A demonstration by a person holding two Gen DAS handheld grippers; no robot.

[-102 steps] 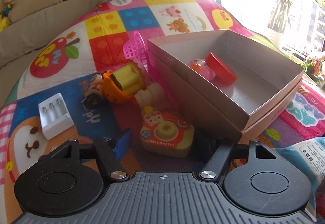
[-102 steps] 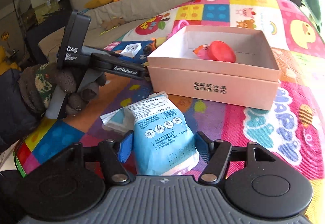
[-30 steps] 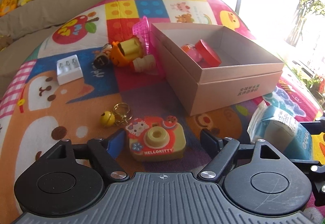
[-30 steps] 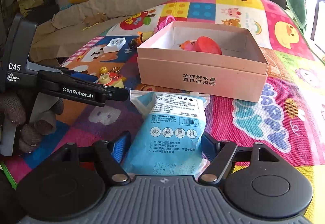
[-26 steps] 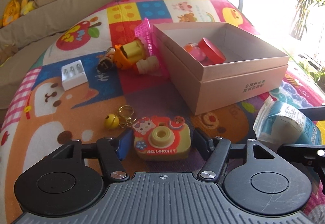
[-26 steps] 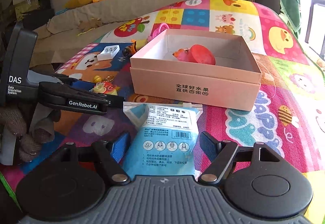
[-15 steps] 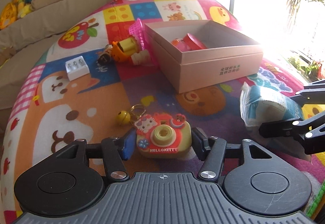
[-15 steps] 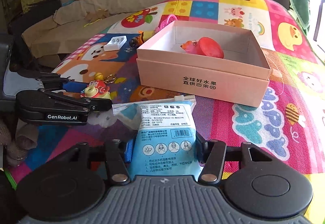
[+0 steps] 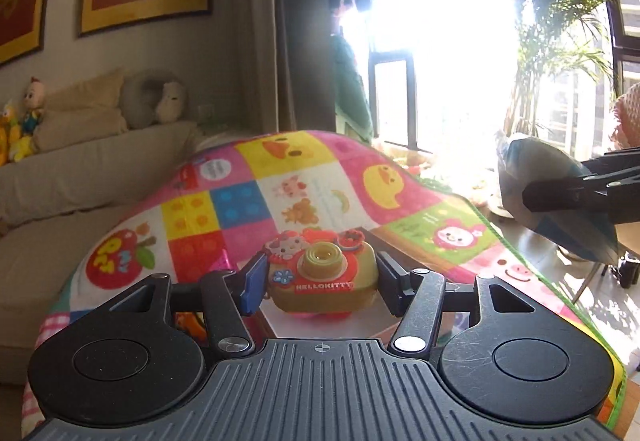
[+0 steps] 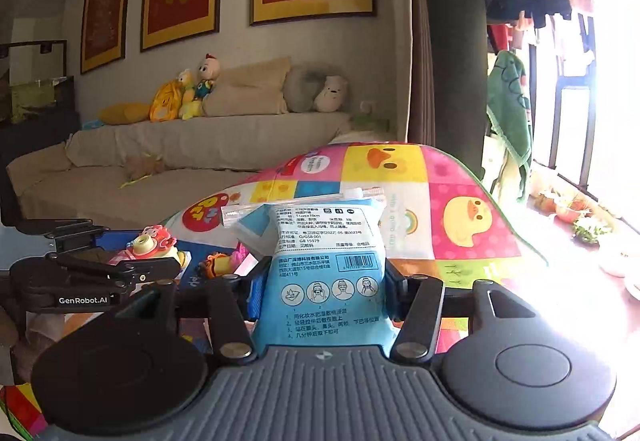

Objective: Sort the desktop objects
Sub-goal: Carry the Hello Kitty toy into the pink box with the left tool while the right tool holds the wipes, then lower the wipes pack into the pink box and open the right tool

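My left gripper (image 9: 322,279) is shut on a red and yellow Hello Kitty toy camera (image 9: 320,261), held in the air with its lens facing me. Under it show the rim (image 9: 404,245) and pale inside of the pink cardboard box. My right gripper (image 10: 322,281) is shut on a blue printed packet (image 10: 324,241), upright between the pads and clear of the mat. In the left wrist view the right gripper (image 9: 560,181) and its packet (image 9: 532,165) hang at the right. In the right wrist view the left gripper (image 10: 140,249) with the toy camera (image 10: 154,241) is at the left.
A colourful patchwork play mat (image 9: 280,177) covers the table. An orange toy (image 10: 218,265) lies on it between the two grippers. Behind stand a beige sofa (image 10: 200,137) with plush toys, framed pictures, a dark curtain, a bright window and a potted palm (image 9: 552,41).
Both grippers have closed on their things and risen from the mat, the left with the toy camera, the right with the packet. Both views have tipped up toward the room.
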